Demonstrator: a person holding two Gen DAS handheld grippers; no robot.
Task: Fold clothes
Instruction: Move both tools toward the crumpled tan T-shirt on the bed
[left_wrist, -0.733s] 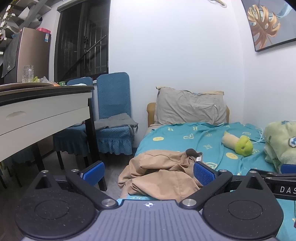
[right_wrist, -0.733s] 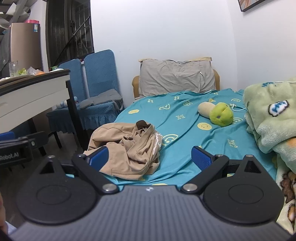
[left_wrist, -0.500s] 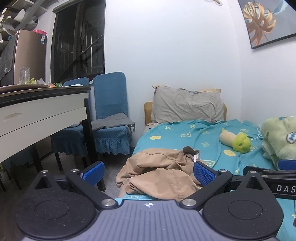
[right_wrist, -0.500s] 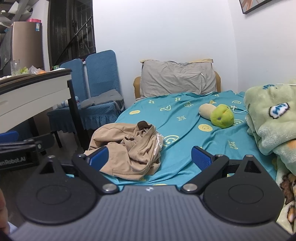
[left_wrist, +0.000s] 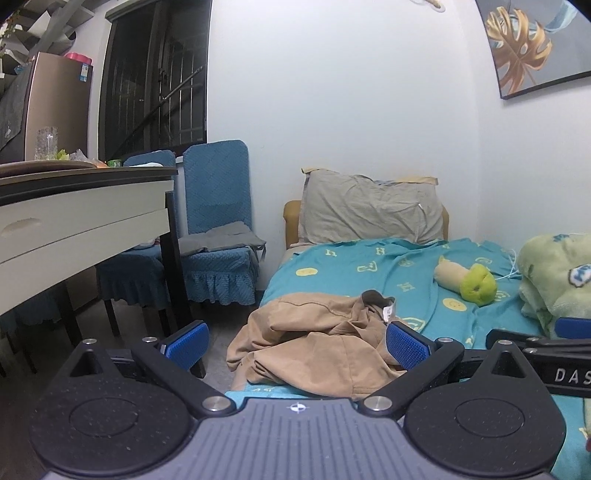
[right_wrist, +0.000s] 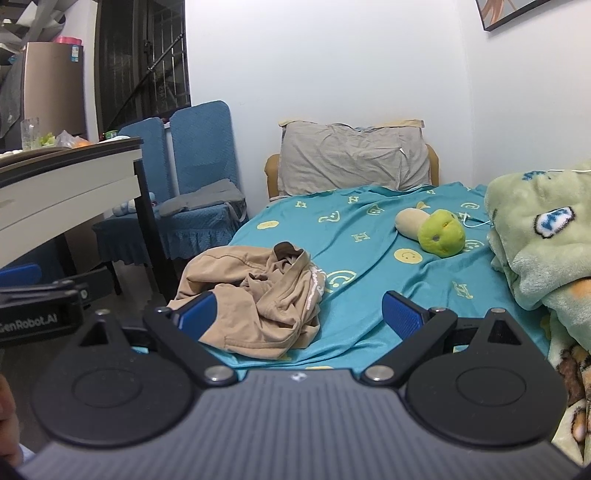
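A crumpled tan garment lies in a heap on the near left corner of the bed's teal sheet. It also shows in the right wrist view on the sheet. My left gripper is open and empty, held short of the garment's near edge. My right gripper is open and empty, held short of the heap, which lies toward its left finger. The right gripper's side shows in the left wrist view, and the left gripper's side shows in the right wrist view.
A grey pillow leans at the bed's head. A green and beige plush toy lies mid-bed. A folded green blanket sits at the right. A white table and blue chairs stand left of the bed.
Both grippers have shifted slightly, the views drifting a little to the right and lower. The garment has not moved. Both grippers stay open.
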